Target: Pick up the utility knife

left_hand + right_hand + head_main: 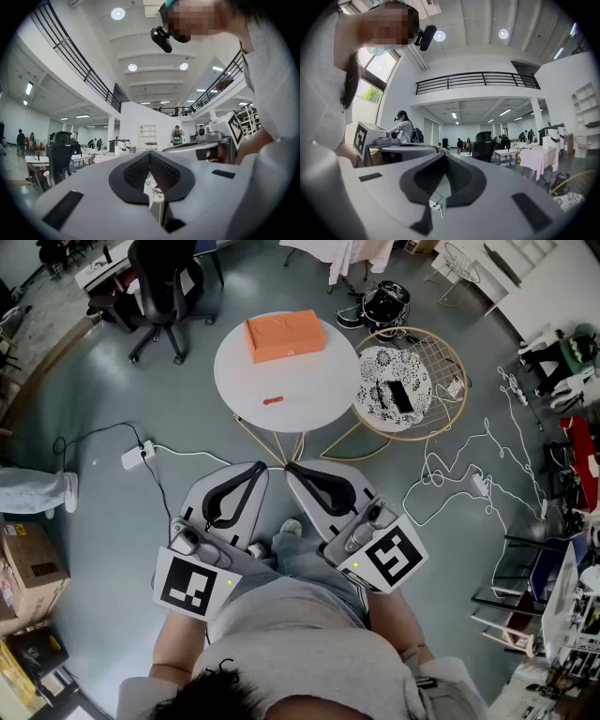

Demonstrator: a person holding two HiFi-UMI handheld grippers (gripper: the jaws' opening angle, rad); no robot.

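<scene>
While the person stands with both elbows bent and forearms held close to the body, the left gripper [251, 472] and the right gripper [302, 472] sit side by side at waist height, their marker cubes nearest the torso and their noses angled forward and slightly toward each other. Each gripper's own view shows its black-padded jaws pressed together at the tips with nothing caught between them: the left gripper [150, 154] is clenched and empty, and so is the right gripper [444, 157].

Beyond the two noses, past a stretch of grey floor, stands a round white table [323, 390]. The utility knife [273, 400], a small orange-red sliver, lies flat on the near part of that tabletop. Its long axis runs roughly left to right across the head view, crosswise to the way the grippers point; which end carries the blade is too small to tell. It sits well apart from both grippers, ahead of them and about in line with the gap between their tips.

Farther back on the same table rests an orange box [285, 335], apart from the knife. A black office chair [164, 287] stands beyond the table to the left.
</scene>
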